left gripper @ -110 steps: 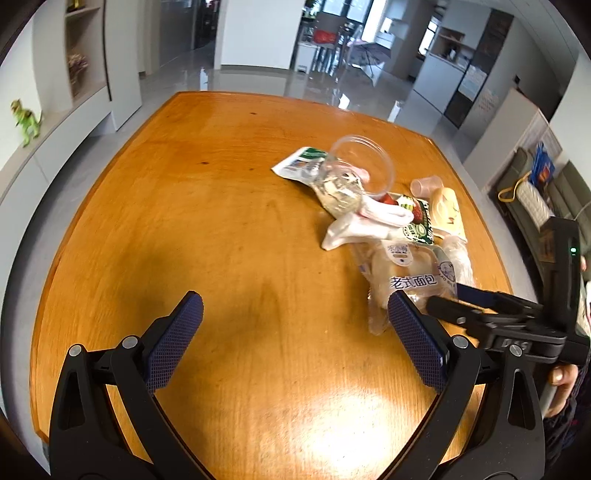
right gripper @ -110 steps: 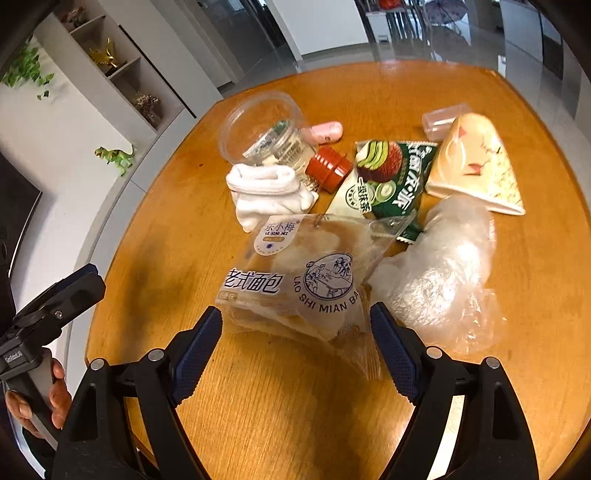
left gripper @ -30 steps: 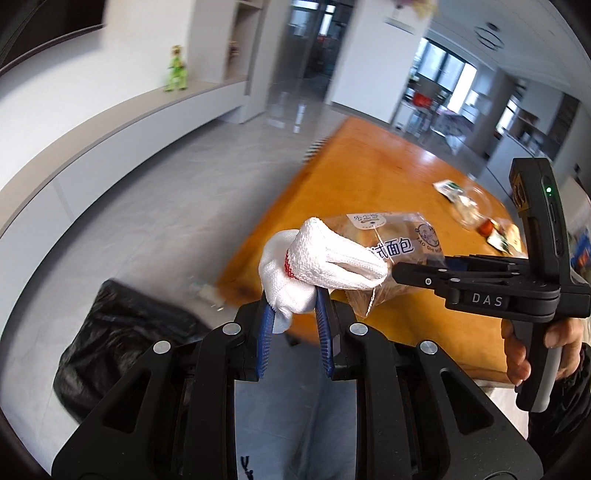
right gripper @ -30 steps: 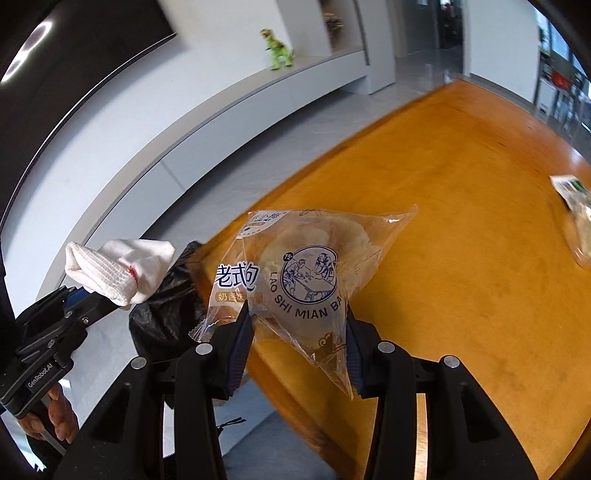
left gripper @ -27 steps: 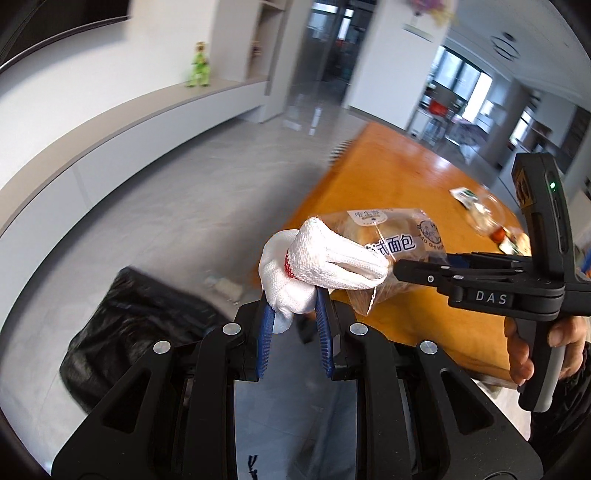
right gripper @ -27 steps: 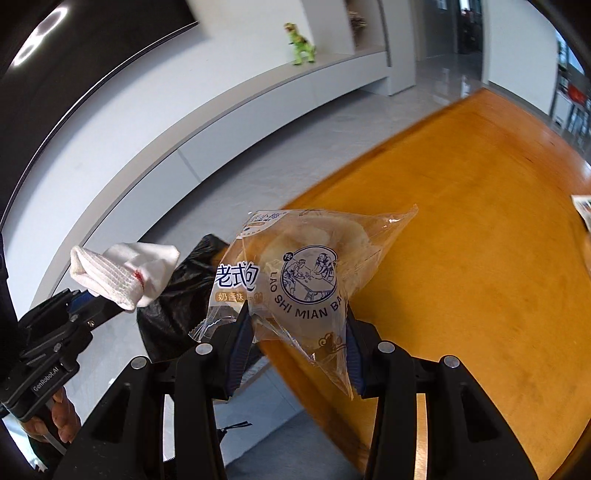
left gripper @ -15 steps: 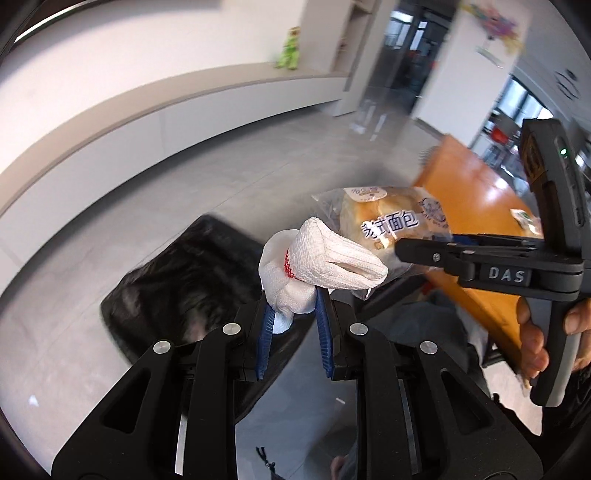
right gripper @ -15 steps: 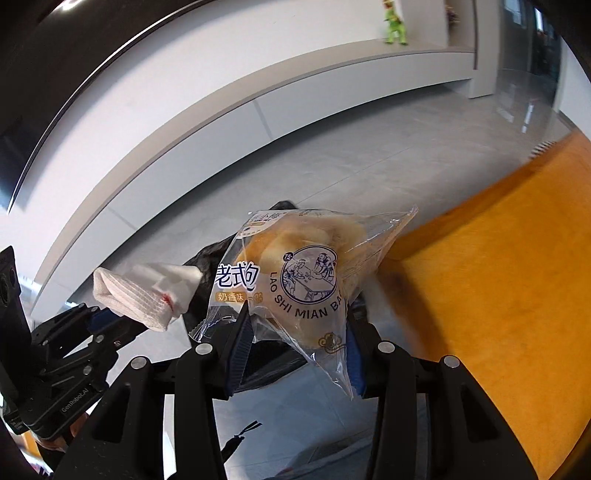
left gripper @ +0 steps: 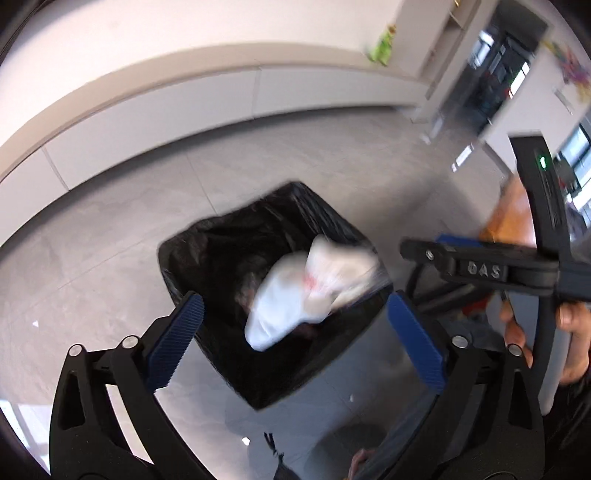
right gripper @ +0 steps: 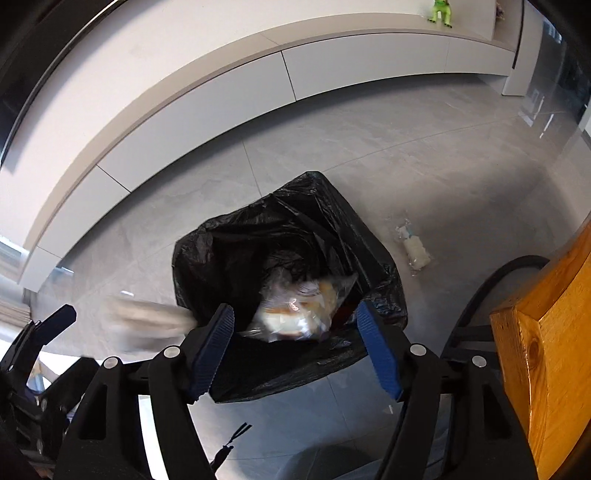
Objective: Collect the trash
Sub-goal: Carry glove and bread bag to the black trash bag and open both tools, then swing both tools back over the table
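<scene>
Two claws hang over a bin lined with a black bag (left gripper: 207, 258) standing on the grey tiled floor (left gripper: 110, 240). The left claw (left gripper: 293, 338) points steeply down with its jaws opening wide, nothing pinched between its blue pads (left gripper: 173, 338); just ahead of it, between the pads but clear of both, a white cloth (left gripper: 280, 306) shows as a blur over the bag's mouth. The right claw (right gripper: 295, 349) also points down with its jaws opening, its pads spread and touching nothing; ahead of it and between them a clear bread packet (right gripper: 299, 312) lies blurred inside the bag (right gripper: 229, 251). Beyond the right claw and off to its right a small clear wrapper (right gripper: 413, 247) lies on the floor, near the bag. Hard to the right of that claw the corner of the orange wooden tabletop (right gripper: 546, 350) juts in. In the left view a hand (left gripper: 570, 339) grips the right claw's handle, to the right of the left claw. A green toy (right gripper: 441, 13) stands on the far white ledge.
</scene>
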A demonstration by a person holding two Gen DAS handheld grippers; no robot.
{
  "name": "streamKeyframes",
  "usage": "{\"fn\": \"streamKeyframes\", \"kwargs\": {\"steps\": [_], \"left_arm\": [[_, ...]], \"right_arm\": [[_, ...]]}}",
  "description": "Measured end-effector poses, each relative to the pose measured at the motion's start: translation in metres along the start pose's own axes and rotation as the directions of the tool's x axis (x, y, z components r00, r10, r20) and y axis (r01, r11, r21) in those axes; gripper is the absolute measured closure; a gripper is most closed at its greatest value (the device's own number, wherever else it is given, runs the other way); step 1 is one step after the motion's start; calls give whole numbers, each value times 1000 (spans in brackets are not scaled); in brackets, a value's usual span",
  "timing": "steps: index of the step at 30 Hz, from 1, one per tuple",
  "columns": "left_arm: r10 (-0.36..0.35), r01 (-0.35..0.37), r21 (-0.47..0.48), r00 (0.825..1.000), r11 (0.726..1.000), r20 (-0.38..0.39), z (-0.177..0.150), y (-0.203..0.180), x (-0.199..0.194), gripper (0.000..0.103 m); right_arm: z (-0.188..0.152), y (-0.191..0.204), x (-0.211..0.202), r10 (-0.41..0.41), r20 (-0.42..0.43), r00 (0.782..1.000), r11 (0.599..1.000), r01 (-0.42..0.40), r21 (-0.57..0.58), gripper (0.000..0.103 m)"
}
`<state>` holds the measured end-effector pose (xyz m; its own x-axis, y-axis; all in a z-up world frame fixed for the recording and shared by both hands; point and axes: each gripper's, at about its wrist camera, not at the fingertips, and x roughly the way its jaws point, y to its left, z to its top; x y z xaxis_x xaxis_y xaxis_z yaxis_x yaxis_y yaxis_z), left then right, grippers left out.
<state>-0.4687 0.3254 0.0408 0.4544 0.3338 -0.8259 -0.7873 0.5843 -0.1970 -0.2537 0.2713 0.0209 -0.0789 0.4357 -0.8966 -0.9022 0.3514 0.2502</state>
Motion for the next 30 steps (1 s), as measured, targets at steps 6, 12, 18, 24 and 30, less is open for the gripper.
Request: {"fn": "streamKeyframes", "kwargs": {"steps": [6, 12, 18, 24, 30], "left_arm": [[-3, 3, 12, 1000, 1000, 10, 5, -3, -2, 6], [-30, 30, 100, 1000, 995, 7, 6, -36, -5, 6], [-78, 72, 214, 997, 974, 23, 12, -91, -11, 6], [-109, 88, 342, 993, 936, 41, 17, -154, -12, 6], [-182, 160, 462, 983, 872, 4, 13, -227, -8, 6]], "right_arm": [[-8, -4, -14, 13, 47, 999, 1000, -14, 12, 33], [-17, -16, -44, 0, 107, 994, 999, -4, 36, 31], [-32, -44, -78, -63, 196, 979, 993, 43, 106, 30], [-62, -91, -113, -150, 256, 955, 974, 99, 203, 30], [-98, -148, -146, -236, 281, 930, 935, 138, 327, 30]]}}
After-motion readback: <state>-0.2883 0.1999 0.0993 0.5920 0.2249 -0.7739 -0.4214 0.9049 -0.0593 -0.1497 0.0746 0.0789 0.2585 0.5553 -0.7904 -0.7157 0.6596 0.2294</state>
